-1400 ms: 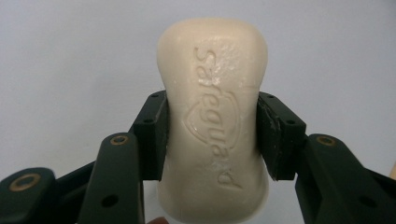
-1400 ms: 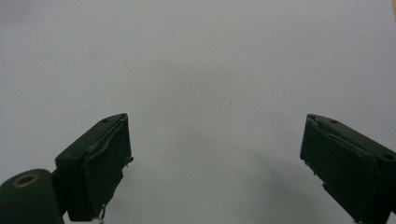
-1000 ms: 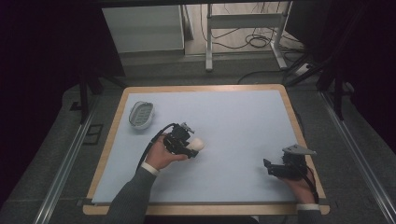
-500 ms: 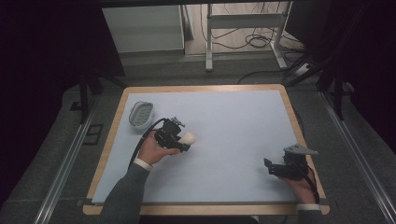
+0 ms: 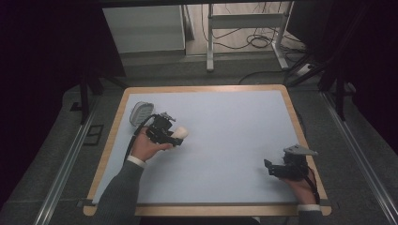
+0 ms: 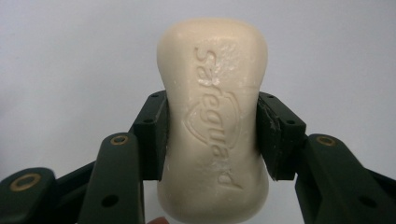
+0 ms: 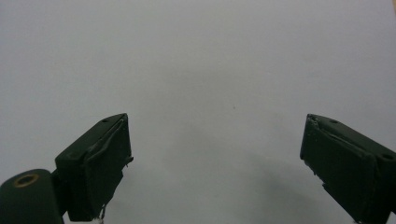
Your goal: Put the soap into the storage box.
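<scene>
1. The left gripper's [image 6: 212, 140] fingers [image 6: 152, 135] are clamped on a cream soap bar [image 6: 212, 116], held over the blue table mat [image 5: 225, 136].
2. Since a second ago the bar has travelled back-left toward the grey soap dish [image 5: 140, 112], likely its destination.
3. The right gripper [image 7: 215, 158], jaws apart and empty, has kept still at the mat's right edge.

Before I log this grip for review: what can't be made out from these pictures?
- Soap, left gripper view: its underside faces away, its near end is cut by the bottom edge, and its flanks sit behind the pads.
- Soap, high view: mostly covered by the left gripper; too small to read.
- Dish, high view: too small to tell what is inside.
- Right gripper, its own view: jaw bases cut by the edge.
</scene>
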